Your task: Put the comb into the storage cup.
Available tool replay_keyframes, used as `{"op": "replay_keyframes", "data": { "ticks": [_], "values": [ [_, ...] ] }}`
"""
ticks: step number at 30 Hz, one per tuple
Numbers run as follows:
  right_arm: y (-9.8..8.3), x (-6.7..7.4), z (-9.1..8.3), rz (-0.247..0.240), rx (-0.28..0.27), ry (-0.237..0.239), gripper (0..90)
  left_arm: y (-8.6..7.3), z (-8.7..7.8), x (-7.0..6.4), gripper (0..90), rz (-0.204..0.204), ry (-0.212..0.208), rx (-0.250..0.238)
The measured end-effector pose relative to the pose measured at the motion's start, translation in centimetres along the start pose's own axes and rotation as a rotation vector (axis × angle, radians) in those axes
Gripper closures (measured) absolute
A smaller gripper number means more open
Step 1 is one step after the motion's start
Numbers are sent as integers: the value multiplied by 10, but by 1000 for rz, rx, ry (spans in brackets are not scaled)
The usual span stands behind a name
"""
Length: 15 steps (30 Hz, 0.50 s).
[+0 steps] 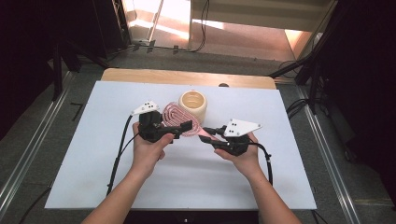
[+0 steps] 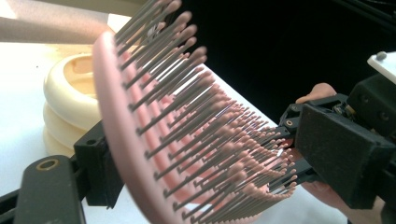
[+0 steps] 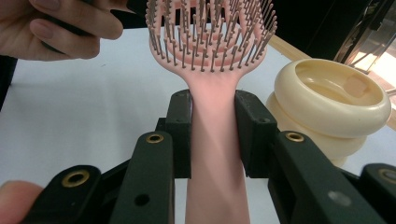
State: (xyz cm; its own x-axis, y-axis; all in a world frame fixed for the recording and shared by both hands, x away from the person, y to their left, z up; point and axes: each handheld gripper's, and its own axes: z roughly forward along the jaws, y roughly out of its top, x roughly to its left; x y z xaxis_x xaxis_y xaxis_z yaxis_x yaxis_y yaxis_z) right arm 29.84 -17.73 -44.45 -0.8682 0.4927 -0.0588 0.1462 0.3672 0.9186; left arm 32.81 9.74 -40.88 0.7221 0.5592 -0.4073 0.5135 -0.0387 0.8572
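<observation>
A pink hairbrush (image 1: 176, 117) is held off the white table by its handle (image 3: 215, 154), and my right gripper (image 3: 214, 128) is shut on that handle. In the high view the right gripper (image 1: 208, 133) points left toward the brush. My left gripper (image 1: 185, 128) reaches in from the left at the brush head (image 2: 140, 121). The head stands between its wide jaws, its back toward one pad (image 2: 99, 163) and its bristles toward the other side. I see no firm pinch there. A cream ribbed cup (image 1: 193, 103) stands just behind the brush.
The white table top (image 1: 93, 163) has free room to the left, right and front of the hands. Its wooden far edge (image 1: 187, 76) lies behind the cup (image 3: 327, 98). Dark stands and cables flank the table on the floor.
</observation>
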Motion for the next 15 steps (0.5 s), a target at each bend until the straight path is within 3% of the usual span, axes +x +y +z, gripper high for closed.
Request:
{"op": "replay_keyframes", "data": {
  "ticks": [7, 15],
  "values": [
    [0, 2, 3, -9, -4, -11, 675, 0, 3, 2, 226, -64, -7, 9],
    [0, 5, 4, -22, -9, -15, 675, 0, 4, 4, 348, -97, -13, 17]
  ]
}}
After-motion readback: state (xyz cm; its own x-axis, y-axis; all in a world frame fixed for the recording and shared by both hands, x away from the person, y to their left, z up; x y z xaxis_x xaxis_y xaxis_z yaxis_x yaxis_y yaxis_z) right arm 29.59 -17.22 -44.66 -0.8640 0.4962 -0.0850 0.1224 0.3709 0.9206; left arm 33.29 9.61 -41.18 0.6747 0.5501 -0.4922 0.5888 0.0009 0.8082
